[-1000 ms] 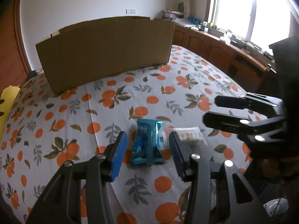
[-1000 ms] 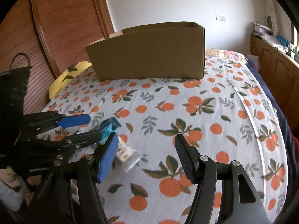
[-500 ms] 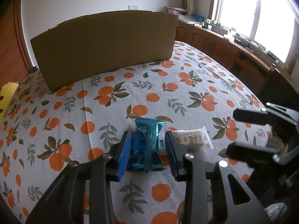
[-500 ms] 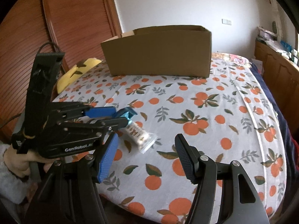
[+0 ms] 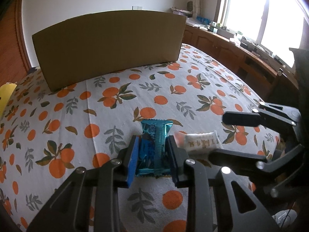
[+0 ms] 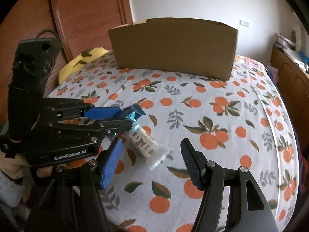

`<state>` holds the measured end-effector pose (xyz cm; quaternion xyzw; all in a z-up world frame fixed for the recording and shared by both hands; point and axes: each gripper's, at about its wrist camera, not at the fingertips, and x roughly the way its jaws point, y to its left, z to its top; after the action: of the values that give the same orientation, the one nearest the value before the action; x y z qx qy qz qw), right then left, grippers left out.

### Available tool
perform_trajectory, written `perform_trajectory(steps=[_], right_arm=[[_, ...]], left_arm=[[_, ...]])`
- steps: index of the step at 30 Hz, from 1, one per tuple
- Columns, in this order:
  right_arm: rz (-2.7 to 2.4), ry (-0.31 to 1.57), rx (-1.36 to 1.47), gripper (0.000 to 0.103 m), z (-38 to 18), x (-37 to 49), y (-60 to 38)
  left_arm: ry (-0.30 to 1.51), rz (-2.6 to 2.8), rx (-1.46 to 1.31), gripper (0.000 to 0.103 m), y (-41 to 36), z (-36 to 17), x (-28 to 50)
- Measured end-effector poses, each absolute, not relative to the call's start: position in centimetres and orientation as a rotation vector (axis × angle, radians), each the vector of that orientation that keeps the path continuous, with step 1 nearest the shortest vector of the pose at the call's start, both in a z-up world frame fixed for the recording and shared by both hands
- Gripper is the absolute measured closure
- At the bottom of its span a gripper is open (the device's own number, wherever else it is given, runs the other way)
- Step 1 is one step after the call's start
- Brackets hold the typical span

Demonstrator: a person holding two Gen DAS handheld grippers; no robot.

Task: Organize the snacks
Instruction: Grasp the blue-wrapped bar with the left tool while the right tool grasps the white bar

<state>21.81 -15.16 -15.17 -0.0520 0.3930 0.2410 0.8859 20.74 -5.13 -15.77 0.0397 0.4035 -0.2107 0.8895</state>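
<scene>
A shiny blue snack packet [image 5: 154, 147] lies on the orange-print cloth, and my left gripper [image 5: 152, 154] is shut on its sides. The packet's end also shows in the right wrist view [image 6: 133, 115], sticking out past the left gripper [image 6: 121, 118]. A white snack bar wrapper [image 5: 200, 142] lies just right of the blue packet; it also shows in the right wrist view [image 6: 144, 145]. My right gripper [image 6: 150, 160] is open and hovers around the near end of the white bar. A brown cardboard box [image 5: 108, 46] stands at the far side; it also shows in the right wrist view [image 6: 173, 46].
The orange-print cloth [image 5: 77, 106] covers a bed or table. A yellow pillow [image 6: 83, 60] lies at the far left by a wooden door [image 6: 81, 15]. Wooden cabinets with clutter [image 5: 241, 46] run along the window at the right.
My left gripper has closed its jaws on the blue packet. My right gripper has moved in toward the white bar, staying open.
</scene>
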Motion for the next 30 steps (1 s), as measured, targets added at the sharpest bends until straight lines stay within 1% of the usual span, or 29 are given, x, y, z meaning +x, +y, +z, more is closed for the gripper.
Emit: perform_trajectory(steps=[1,2,6,12,14,18,21,23,26,27,28,30], right_arm=[[0.507,0.824,-0.118,0.039,-15.2,22.1,-15.0],[0.514,0.831,-0.129,0.039,-15.3,22.3,-14.8],[0.540,0.862,-0.196,0.039,-16.0,23.4,-13.8],[0.556,0.897,-0.266,0.039,-16.8,24.1,-12.8],[0.553,0.898,-0.276,0.041,-16.8,24.1,-12.7],[0.524,0.901,-0.262,0.041,-16.9,24.1,-12.8],[0.506,0.892,-0.265,0.049,-16.8,23.9,-12.8],[0.498,0.891,-0.260,0.059,-16.7,23.7,-12.9],[0.498,0.888,-0.258,0.066,-16.7,23.6,-13.0],[0.502,0.888,-0.257,0.069,-16.6,23.5,-13.0],[0.506,0.884,-0.261,0.078,-16.6,23.4,-12.9],[0.502,0.881,-0.277,0.079,-16.5,23.3,-12.6]], left_arm=[[0.838,-0.447,0.081,0.081,-5.0,-15.7,20.7],[0.837,-0.455,0.073,0.083,-4.8,-15.7,20.6],[0.840,-0.481,-0.003,0.083,-3.7,-15.7,20.4],[0.818,-0.497,-0.037,0.083,-2.9,-14.9,19.8],[0.811,-0.497,-0.042,0.083,-2.8,-14.6,19.7],[0.803,-0.496,-0.045,0.083,-2.8,-14.4,19.6],[0.796,-0.492,-0.039,0.083,-2.7,-14.2,19.3],[0.793,-0.489,-0.040,0.083,-2.6,-14.1,19.2],[0.787,-0.487,-0.045,0.083,-2.4,-13.8,19.1],[0.786,-0.487,-0.046,0.083,-2.3,-13.8,19.1],[0.784,-0.487,-0.047,0.083,-2.4,-13.7,19.0],[0.781,-0.486,-0.047,0.083,-2.3,-13.6,19.0]])
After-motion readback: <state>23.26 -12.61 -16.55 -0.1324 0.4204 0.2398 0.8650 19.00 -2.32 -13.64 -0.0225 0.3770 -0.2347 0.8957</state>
